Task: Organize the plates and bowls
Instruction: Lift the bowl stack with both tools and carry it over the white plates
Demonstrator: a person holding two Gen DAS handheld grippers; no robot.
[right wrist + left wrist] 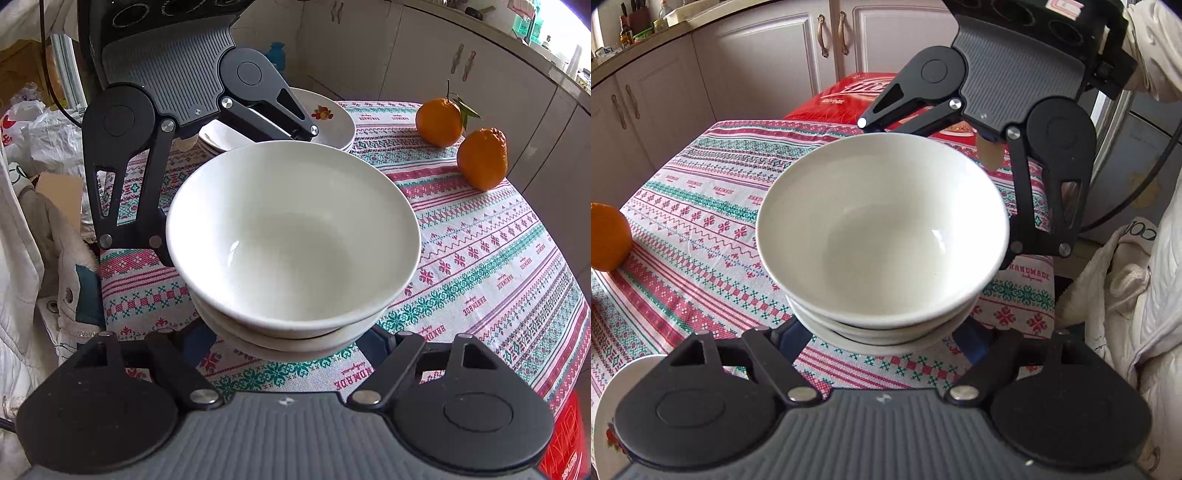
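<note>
White bowls [882, 229] sit one inside the other in a small stack on the tabletop [701, 236], which has a red and green patterned cloth. Both claws hug this stack from opposite sides. The left claw [882, 334] has its fingers tucked under the low part of the stack, and the right claw [291, 338] does the same from the other side. Both look closed on the stack, though the fingertips hide under the rims. A pile of plates [325, 122] with a flower picture waits nearby, and two oranges [461, 140] sit further off. The stacking step seems in hand. Next, both claws must lift together, level and slow, so nothing tips.
</note>
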